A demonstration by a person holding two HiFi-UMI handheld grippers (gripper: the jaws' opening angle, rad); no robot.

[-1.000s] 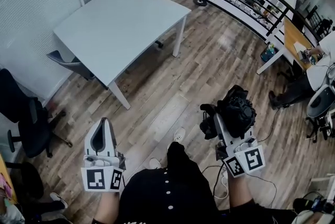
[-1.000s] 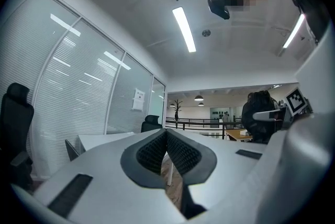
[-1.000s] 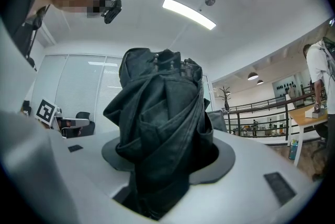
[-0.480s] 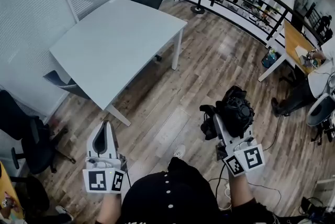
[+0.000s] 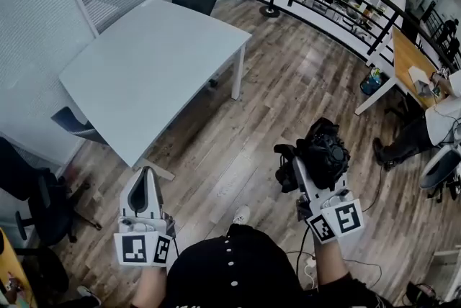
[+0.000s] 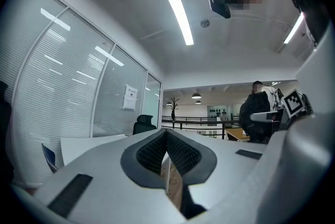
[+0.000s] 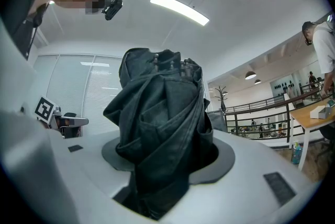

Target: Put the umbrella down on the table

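Our right gripper's [image 5: 301,168] jaws clench the folded black umbrella [image 5: 328,152]; our left gripper's [image 5: 147,178] jaws meet, empty.

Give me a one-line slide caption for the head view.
Right gripper grips a folded black umbrella, white table ahead; left gripper shut and empty.

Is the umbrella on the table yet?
No, the umbrella is clamped in the right claw above the wood floor, apart from the table.
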